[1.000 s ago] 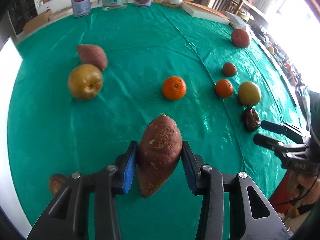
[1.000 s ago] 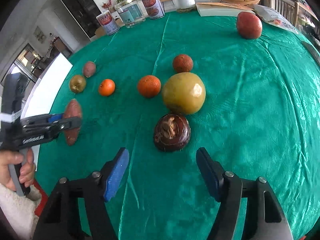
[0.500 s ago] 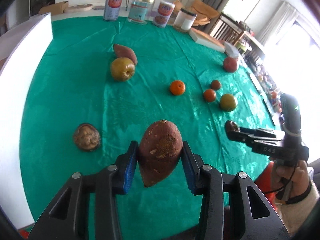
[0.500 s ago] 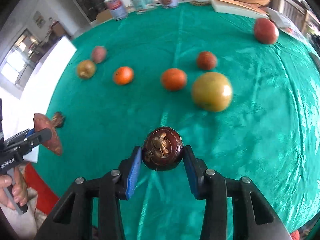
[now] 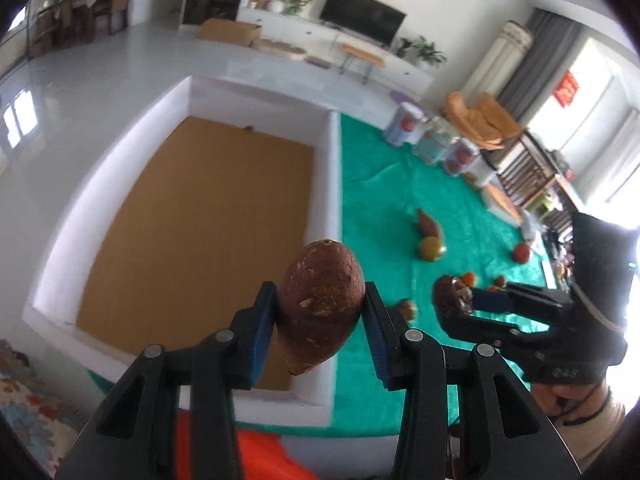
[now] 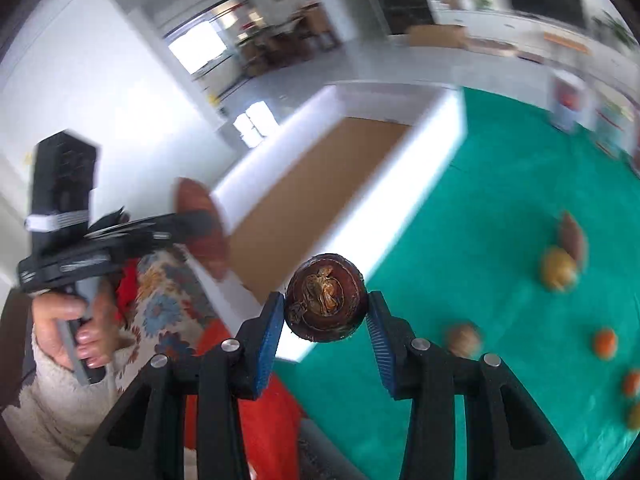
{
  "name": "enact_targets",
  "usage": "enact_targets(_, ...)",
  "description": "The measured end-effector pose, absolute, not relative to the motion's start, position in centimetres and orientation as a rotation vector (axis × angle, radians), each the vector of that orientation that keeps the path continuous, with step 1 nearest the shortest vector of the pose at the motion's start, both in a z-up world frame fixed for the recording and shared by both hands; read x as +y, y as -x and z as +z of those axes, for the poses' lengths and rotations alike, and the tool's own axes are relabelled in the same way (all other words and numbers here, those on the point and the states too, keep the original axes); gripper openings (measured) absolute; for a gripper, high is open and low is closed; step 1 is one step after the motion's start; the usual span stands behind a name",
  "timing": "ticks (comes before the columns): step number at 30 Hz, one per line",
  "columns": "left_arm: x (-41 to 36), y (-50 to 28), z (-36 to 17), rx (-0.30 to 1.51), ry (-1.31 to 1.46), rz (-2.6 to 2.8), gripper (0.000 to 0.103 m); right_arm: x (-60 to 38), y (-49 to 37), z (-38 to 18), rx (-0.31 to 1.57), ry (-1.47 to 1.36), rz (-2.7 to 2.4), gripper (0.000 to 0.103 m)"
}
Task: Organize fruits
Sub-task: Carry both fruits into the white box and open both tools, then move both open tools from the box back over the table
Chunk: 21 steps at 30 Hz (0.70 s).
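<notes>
From the left wrist, the left gripper (image 5: 322, 322) squeezes a brown sweet potato (image 5: 320, 304) between its blue pads. It hangs over the near right corner of a white box (image 5: 334, 184) with a brown floor. The box sits at the left edge of the green table (image 5: 384, 208). The right gripper (image 5: 460, 308) is close by on the right, gripping a dark round fruit (image 5: 446, 294).

From the right wrist, the right gripper (image 6: 325, 320) pinches the dark round fruit (image 6: 325, 304) tight, above the table's near edge by the box (image 6: 436, 136). The left gripper (image 6: 176, 224) holds the sweet potato (image 6: 200, 216) on the left, and the picture is blurry there.
</notes>
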State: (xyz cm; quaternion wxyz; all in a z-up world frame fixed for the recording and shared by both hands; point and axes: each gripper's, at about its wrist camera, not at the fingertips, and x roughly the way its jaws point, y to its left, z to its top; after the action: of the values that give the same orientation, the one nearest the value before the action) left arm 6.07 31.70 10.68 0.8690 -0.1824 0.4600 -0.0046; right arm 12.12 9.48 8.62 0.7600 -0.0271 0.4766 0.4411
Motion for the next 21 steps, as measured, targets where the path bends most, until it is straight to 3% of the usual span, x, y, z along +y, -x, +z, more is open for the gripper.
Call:
enact_targets(6,36.7,-8.7,2.9,1.176,0.469,0.094,0.043,21.8,-11.8,5.1,1.102,0.269,1.006,0.042)
enact_targets(12,37.6,-9.2,0.0,1.199,0.463,0.151,0.044,25.4,-12.9,1.2,1.17,0.358,0.924,0.043)
enact_targets(14,37.9,-9.5,0.1,1.177,0.448,0.189,0.053,25.6,-13.5,0.9,1.172,0.351,0.906,0.051)
enact_targets(17,38.4,-9.4,1.8,1.119,0.434,0.228,0.072,24.2,-13.5,2.3,1.15,0.319,0.893,0.052)
enact_targets(19,38.1,-9.3,3.4,1.064,0.403,0.227,0.073,22.8,-13.6,3.7,1.122,0.284,0.894,0.053)
enact_targets(21,36.0,-8.9,5.4,0.985,0.336,0.201,0.076,20.3,-13.4,5.6,1.066,0.246,0.898,0.06)
